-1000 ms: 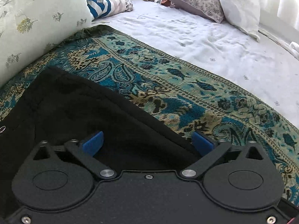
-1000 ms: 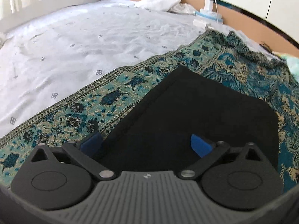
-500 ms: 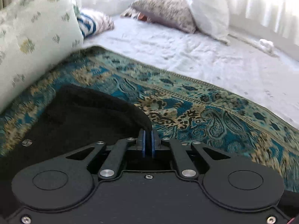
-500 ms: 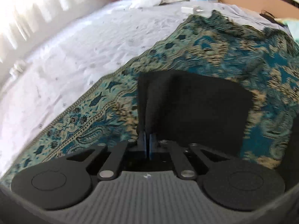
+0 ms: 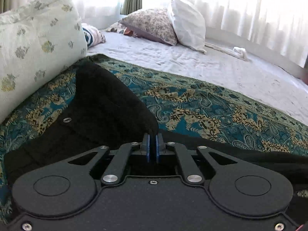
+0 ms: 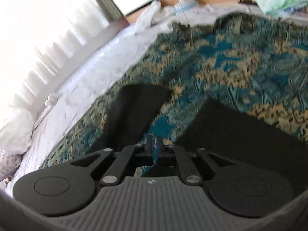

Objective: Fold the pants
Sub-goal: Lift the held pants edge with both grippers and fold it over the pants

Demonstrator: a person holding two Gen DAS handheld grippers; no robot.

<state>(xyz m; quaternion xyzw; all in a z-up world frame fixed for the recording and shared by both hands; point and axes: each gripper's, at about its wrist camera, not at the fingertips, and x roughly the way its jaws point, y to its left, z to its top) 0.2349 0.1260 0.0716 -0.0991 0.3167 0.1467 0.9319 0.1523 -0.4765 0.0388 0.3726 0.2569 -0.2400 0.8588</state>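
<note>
My left claw (image 5: 152,146) and right claw (image 6: 154,146) just pinched pants (image 5: 100,111) edge, lifting it off far blanket (image 5: 202,104); fold begun

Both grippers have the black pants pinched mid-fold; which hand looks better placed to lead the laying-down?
Left, probably. The left gripper is shut on the pants, and its view is sharp, showing the patterned blanket ahead. The right gripper also grips fabric, but its view is motion-blurred.

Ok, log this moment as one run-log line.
stage: fold under way | left gripper: shut on black pants edge, lifted | right gripper: shut on black pants, lifted | surface: teal paisley blanket | right view: blurred
</note>
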